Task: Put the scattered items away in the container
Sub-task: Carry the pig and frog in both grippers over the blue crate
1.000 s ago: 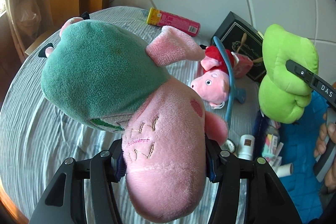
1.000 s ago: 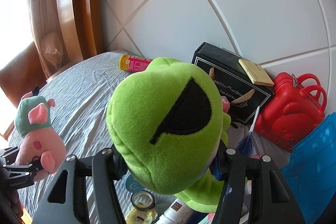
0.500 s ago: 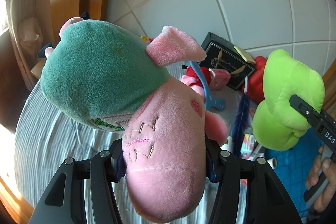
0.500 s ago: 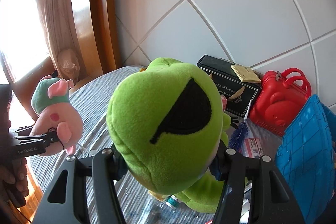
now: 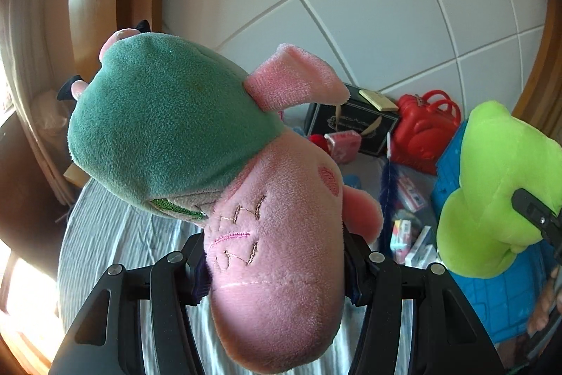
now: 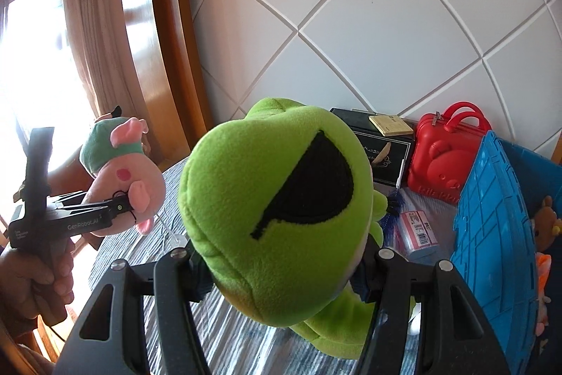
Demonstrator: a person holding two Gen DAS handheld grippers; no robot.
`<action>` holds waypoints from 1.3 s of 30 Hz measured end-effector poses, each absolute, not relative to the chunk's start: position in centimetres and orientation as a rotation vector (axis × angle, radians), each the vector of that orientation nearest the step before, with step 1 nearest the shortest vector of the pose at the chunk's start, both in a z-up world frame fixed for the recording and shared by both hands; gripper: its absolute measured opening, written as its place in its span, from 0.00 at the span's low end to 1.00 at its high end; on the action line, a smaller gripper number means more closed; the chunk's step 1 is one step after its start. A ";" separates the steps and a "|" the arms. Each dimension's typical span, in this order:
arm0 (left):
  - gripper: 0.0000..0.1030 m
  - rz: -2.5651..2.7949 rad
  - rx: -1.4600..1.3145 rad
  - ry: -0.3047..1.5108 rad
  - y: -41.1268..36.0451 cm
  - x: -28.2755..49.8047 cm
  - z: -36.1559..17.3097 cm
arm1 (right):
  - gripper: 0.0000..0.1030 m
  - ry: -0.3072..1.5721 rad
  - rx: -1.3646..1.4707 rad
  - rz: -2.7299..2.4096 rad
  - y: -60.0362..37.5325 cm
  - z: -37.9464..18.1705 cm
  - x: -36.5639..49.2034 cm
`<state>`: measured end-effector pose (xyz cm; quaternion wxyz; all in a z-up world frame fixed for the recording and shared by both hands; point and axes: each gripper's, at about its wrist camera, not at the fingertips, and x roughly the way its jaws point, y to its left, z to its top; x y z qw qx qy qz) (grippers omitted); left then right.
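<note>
Nearest, the left tongs (image 5: 274, 273) pinch the pink pig plush (image 5: 246, 199) at its soft snout, and the right tongs (image 6: 284, 273) squeeze the green plush (image 6: 274, 209) by the head. Both toys look light and squashy, so a mid-body grip should hold best. Both hang above the striped bed (image 6: 224, 340); farther right stands the blue crate (image 6: 491, 234).

Your matte black plastic left gripper (image 6: 119, 209) carries white "GenRobot.AI" lettering; silver screws stud your matching black right gripper (image 6: 281, 273).
</note>
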<state>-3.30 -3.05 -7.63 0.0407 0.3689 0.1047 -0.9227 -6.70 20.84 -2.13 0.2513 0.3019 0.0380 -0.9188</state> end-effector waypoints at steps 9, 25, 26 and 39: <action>0.55 -2.899 1.105 0.228 0.0 -3.0 -4.3 | 0.56 0.048 0.742 -2.496 22.5 0.0 -4.0; 0.55 -3.056 1.026 0.053 8.4 -3.5 -0.2 | 0.56 -0.034 0.641 -2.593 29.9 3.4 -2.0; 0.55 -3.068 1.023 0.045 9.1 -3.7 0.0 | 0.56 -0.039 0.633 -2.604 30.6 3.6 -1.8; 0.55 -3.217 1.032 -0.062 19.4 -5.8 1.9 | 0.56 -0.105 0.596 -2.748 40.5 4.9 -0.9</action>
